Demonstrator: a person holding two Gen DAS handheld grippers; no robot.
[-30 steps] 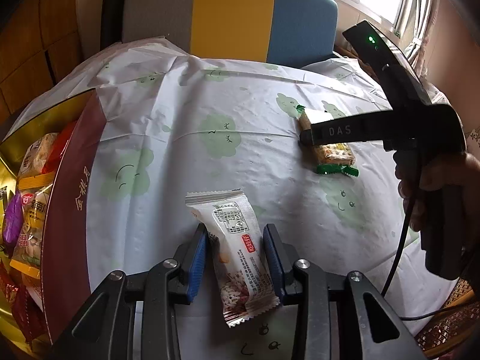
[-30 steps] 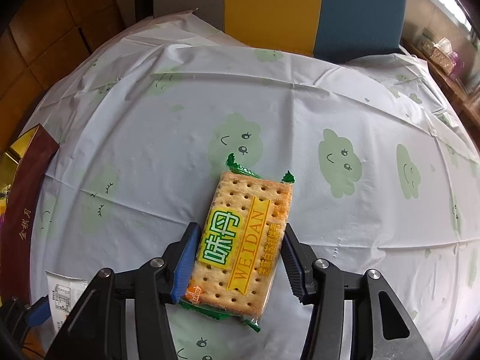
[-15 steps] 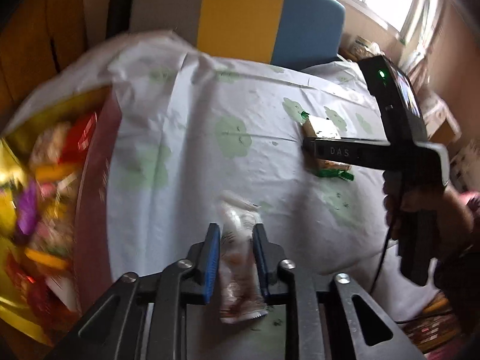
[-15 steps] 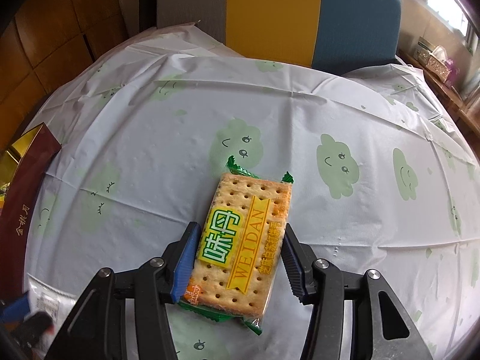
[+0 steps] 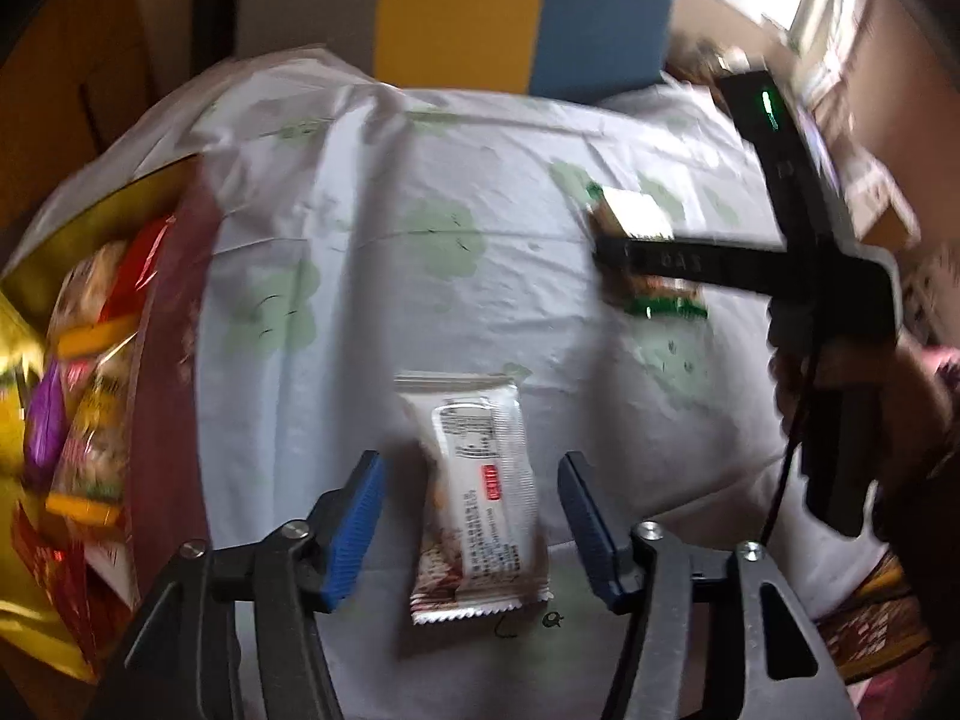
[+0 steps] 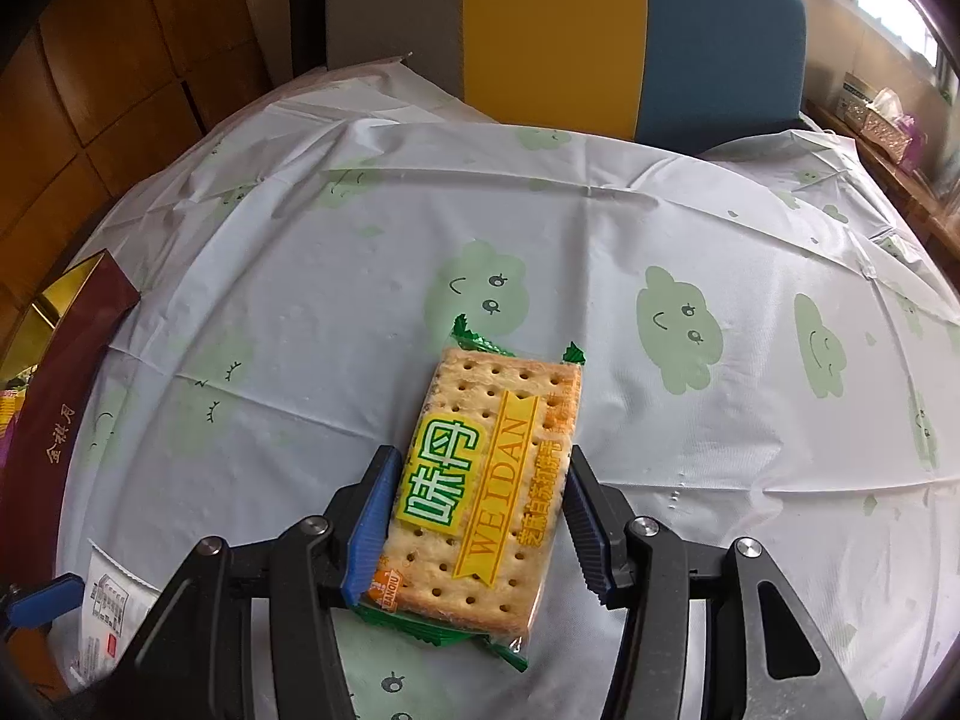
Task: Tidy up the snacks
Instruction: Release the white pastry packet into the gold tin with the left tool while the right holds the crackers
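Observation:
A white snack packet (image 5: 480, 504) lies flat on the cloud-print tablecloth (image 5: 372, 312). My left gripper (image 5: 469, 461) straddles it. Its jaws are opening, and the blue pads stand well clear of the packet on both sides. My right gripper (image 6: 480, 457) is shut on a green-edged cracker packet (image 6: 486, 498), one pad pressed against each long side. The left wrist view shows that gripper (image 5: 606, 255) to the right with the cracker packet (image 5: 636, 213) in it. The white packet (image 6: 111, 606) also shows at the lower left of the right wrist view.
An open maroon and gold box (image 5: 174, 360) full of several wrapped snacks stands at the table's left edge; its wall (image 6: 54, 396) shows in the right wrist view too. A grey, yellow and blue chair back (image 6: 552, 30) stands behind the table. A person's hand (image 5: 858, 384) holds the right gripper.
The left jaws closed tight on the white packet, then sprang wide; the packet now lies loose between them. The right gripper and the cracker packet have stayed put.

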